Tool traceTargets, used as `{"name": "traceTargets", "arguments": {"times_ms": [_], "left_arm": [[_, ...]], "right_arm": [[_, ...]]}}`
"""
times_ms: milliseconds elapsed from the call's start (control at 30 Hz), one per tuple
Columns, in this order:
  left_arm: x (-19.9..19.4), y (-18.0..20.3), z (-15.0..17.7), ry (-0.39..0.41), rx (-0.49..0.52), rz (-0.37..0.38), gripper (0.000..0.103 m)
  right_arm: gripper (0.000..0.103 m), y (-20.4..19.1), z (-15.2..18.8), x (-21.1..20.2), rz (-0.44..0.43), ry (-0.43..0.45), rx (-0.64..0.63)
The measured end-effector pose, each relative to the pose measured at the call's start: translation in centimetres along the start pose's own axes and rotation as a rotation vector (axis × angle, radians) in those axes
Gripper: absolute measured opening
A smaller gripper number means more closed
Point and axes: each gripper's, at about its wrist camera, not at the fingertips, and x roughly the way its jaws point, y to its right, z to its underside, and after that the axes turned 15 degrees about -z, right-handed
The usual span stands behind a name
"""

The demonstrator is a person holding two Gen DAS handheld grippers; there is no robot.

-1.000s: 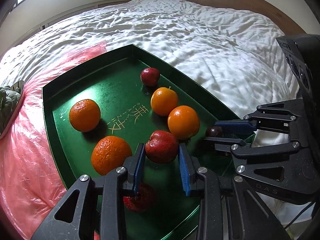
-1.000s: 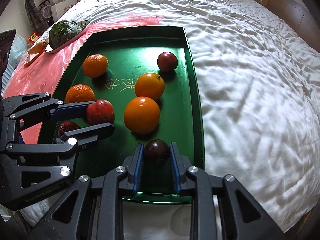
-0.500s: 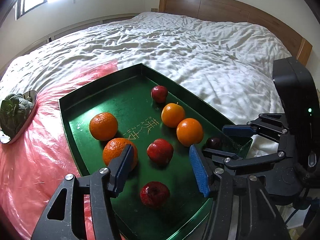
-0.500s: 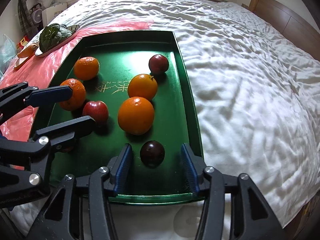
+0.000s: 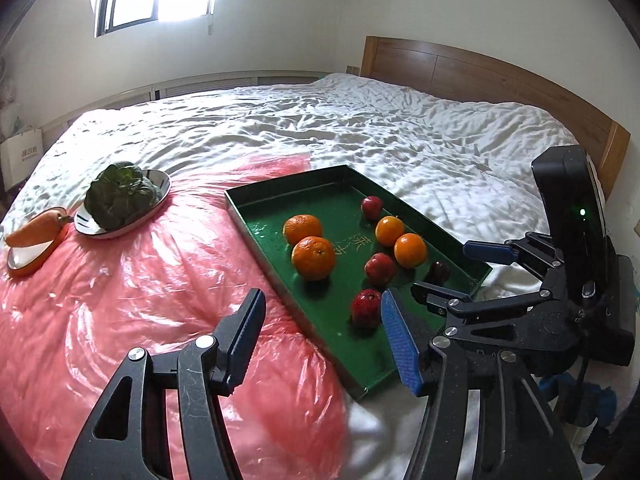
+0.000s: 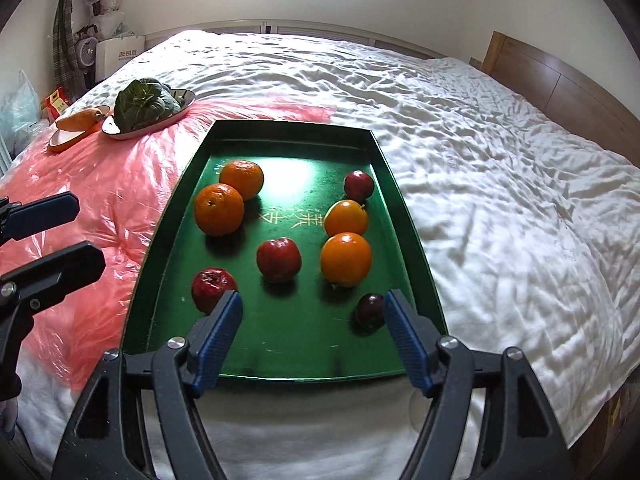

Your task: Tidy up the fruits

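A green tray (image 6: 416,248) (image 5: 256,232) lies on the bed and holds several fruits: oranges such as the front one (image 6: 346,259) (image 5: 410,250), a red apple (image 6: 279,260) (image 5: 380,269) in the middle, a second red apple (image 6: 213,289) (image 5: 366,307) at the near left, a small red fruit (image 6: 359,185) at the far right, and a dark plum (image 6: 370,310) (image 5: 439,271) near the front right corner. My left gripper (image 5: 324,336) is open and empty, above the tray's near left edge. My right gripper (image 6: 312,332) is open and empty, above the tray's front end.
A pink plastic sheet (image 5: 120,288) covers the bed left of the tray. On it stand a metal plate with a leafy green vegetable (image 5: 118,196) (image 6: 144,104) and a small dish with a carrot (image 5: 34,228). White bedding (image 6: 500,168) spreads to the right; a wooden headboard (image 5: 480,76) is behind.
Both grippers opened, let go of the red apple and the dark plum, and pulled back and up from the tray. The fruits stay in the tray.
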Motion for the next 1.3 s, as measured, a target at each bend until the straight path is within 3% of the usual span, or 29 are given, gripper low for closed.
{"name": "traceTargets", "arguments": {"times_ms": [100, 167, 200, 433, 567, 633, 1300], "left_arm": [[-2.0, -1.8, 1.5, 0.011, -0.023, -0.058, 0.067], [-3.2, -3.0, 2.5, 0.012, -0.047, -0.096, 0.083], [-3.7, -3.7, 3.0, 0.011, -0.059, -0.113, 0.084], [-5.4, -7.3, 5.6, -0.037, -0.103, -0.219, 0.085], [-5.8, -8.8, 6.6, -0.061, -0.149, -0.25, 0.095], [-6.0, -9.4, 7.0, -0.068, -0.173, -0.248, 0.095], [-5.6, -12.8, 8.8, -0.101, -0.213, -0.306, 0.098]], "right_arm": [[0.103, -2.2, 0.3, -0.8, -0.024, 0.025, -0.007], [0.103, -3.7, 0.6, -1.3, -0.048, 0.041, -0.009], [0.103, -4.4, 0.8, -1.4, -0.058, 0.047, -0.005], [0.103, -9.4, 1.9, -1.5, -0.136, 0.077, -0.013], [0.103, -11.9, 2.5, -1.4, -0.156, 0.083, -0.048], [0.103, -12.7, 2.7, -1.3, -0.161, 0.085, -0.058], [0.103, -14.7, 2.9, 0.3, -0.146, 0.08, -0.048]]}}
